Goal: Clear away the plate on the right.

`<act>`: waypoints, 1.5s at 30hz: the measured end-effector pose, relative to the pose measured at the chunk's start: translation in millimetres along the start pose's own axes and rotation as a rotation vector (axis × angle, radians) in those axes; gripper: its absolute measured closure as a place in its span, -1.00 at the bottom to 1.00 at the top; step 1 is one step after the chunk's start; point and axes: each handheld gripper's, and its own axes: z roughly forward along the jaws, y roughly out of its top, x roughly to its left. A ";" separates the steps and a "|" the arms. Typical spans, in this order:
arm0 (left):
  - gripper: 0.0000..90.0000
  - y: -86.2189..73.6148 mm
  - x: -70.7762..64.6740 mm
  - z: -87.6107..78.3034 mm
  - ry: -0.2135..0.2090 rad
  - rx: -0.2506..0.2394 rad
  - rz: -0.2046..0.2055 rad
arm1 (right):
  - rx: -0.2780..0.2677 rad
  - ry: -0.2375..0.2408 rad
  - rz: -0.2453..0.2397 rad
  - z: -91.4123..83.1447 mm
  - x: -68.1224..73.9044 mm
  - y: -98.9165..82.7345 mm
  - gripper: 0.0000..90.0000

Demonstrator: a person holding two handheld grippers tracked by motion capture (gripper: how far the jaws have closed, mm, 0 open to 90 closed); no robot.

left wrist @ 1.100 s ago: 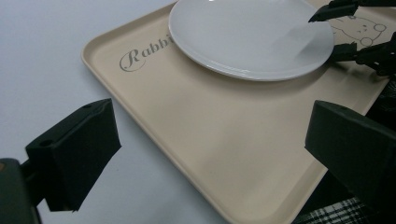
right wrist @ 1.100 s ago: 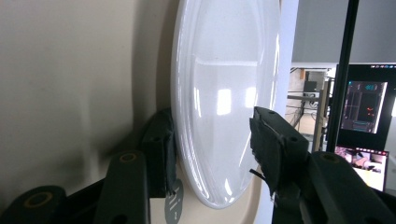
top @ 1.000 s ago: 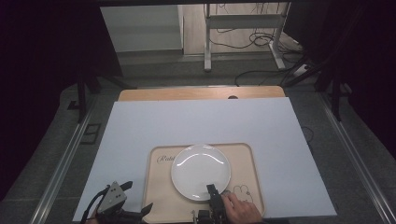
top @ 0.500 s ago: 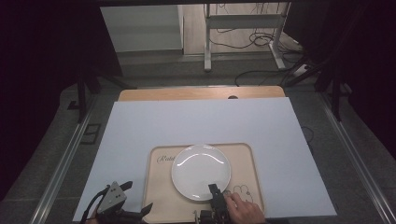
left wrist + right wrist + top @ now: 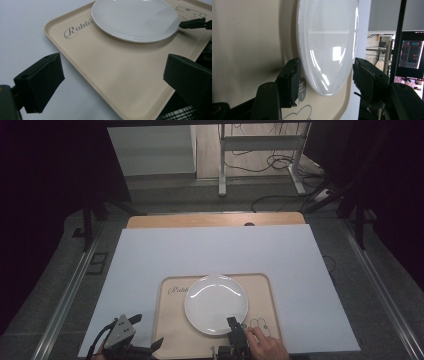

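A round white glossy plate is sitting on a beige rectangular plastic tray (the one with "Rabbit" lettering and a little line-drawn rabbit on it), and the tray is lying on a large pale sheet that is covering a wooden table. The plate is resting toward the middle of the tray, slightly nearer the person's side.

The right gripper is reaching in from the near edge, with its jaws straddling the plate's near rim; they have just been opening, and in the right gripper view the pads seem to be standing a little clear of the rim on both sides, though the angle is making that hard to judge. The left gripper is hovering at the tray's near left corner, with its jaws spread wide and gripping nothing.
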 end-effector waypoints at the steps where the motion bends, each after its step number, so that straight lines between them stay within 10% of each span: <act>1: -0.93 0.0 0.0 0.0 0.000 0.000 0.001 | 0.000 -0.002 0.003 -0.9 -0.7 -0.3 -0.13; 45: -0.93 0.0 0.0 -0.1 0.000 -0.001 0.000 | -0.002 -0.106 0.140 -11.2 -23.2 -30.8 -0.56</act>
